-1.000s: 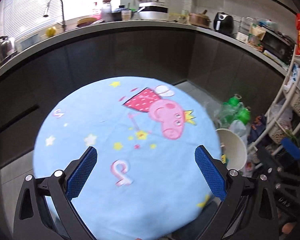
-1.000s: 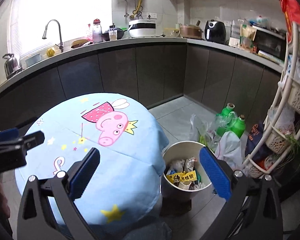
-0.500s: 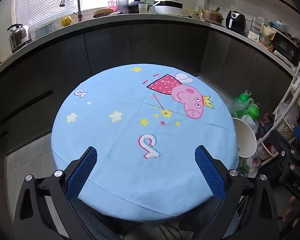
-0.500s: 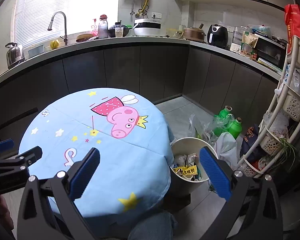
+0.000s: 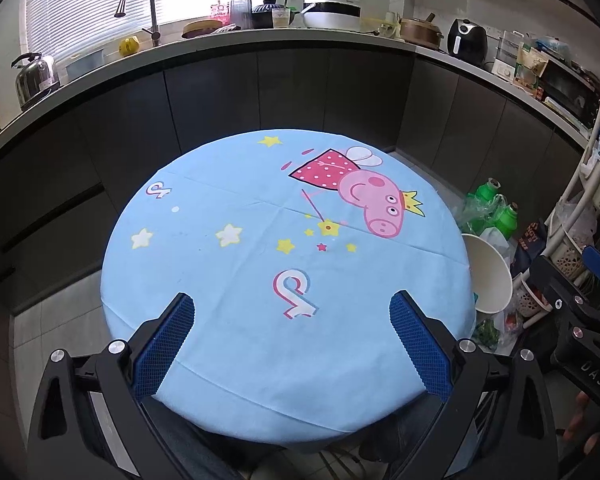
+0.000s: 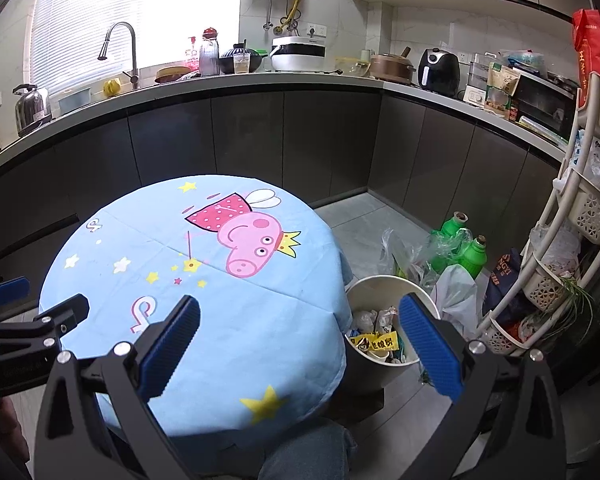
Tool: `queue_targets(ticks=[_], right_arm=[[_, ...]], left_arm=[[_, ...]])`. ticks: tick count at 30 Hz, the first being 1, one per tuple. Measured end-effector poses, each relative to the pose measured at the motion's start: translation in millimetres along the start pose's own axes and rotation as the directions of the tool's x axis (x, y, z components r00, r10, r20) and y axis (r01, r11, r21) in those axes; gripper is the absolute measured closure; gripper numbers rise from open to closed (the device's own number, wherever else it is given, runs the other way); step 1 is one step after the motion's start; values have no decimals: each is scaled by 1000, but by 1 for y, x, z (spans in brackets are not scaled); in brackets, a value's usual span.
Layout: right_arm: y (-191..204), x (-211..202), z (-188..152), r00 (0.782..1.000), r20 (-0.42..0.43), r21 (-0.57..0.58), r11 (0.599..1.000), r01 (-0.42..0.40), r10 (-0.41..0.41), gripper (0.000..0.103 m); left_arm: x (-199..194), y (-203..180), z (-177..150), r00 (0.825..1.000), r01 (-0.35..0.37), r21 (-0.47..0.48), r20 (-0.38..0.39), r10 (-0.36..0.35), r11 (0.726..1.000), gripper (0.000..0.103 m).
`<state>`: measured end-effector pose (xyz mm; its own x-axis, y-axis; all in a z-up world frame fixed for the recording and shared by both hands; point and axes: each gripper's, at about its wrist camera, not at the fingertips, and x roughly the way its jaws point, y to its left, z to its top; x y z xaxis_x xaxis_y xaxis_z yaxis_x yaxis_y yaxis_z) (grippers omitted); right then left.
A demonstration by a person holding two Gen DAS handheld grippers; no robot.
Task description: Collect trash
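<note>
A round table with a light blue cartoon-pig cloth (image 5: 236, 272) (image 6: 148, 248) stands in front of me; no trash shows on it. A cream waste bin (image 6: 374, 284) (image 5: 488, 276) stands on the floor at the table's right, holding wrappers, among them a yellow one (image 6: 374, 342). My left gripper (image 5: 292, 340) is open and empty above the table's near edge. My right gripper (image 6: 300, 344) is open and empty, spanning the table's right edge and the bin.
Green bottles in a plastic bag (image 6: 456, 240) sit on the floor behind the bin. A white tiered rack with baskets (image 6: 572, 216) stands at the right. Dark cabinets and a cluttered counter (image 6: 260, 80) curve behind the table. My knees show below the table.
Both grippers have pulled back and up from the table. More of the cloth and bin shows now. Both stay open and empty.
</note>
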<state>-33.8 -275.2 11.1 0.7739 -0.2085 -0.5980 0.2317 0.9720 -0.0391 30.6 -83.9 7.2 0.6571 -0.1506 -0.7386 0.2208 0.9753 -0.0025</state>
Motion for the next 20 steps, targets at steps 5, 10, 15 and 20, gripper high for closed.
queue_targets(ticks=[5, 10, 15, 20], right_arm=[[-1, 4, -1, 1000, -4, 2, 1000, -1, 1, 3], [-1, 4, -1, 1000, -3, 2, 1000, -1, 1, 3], [-2, 5, -1, 1000, -4, 3, 1000, -2, 2, 3], [-1, 5, -1, 1000, -4, 3, 1000, -2, 2, 3]], left_arm=[[1, -2, -2, 1000, -7, 3, 3, 7, 1000, 9], [1, -2, -2, 1000, -7, 3, 3, 7, 1000, 9], [1, -1, -2, 1000, -10, -3, -2, 10, 1000, 9], [1, 1, -1, 1000, -9, -5, -1, 9, 1000, 9]])
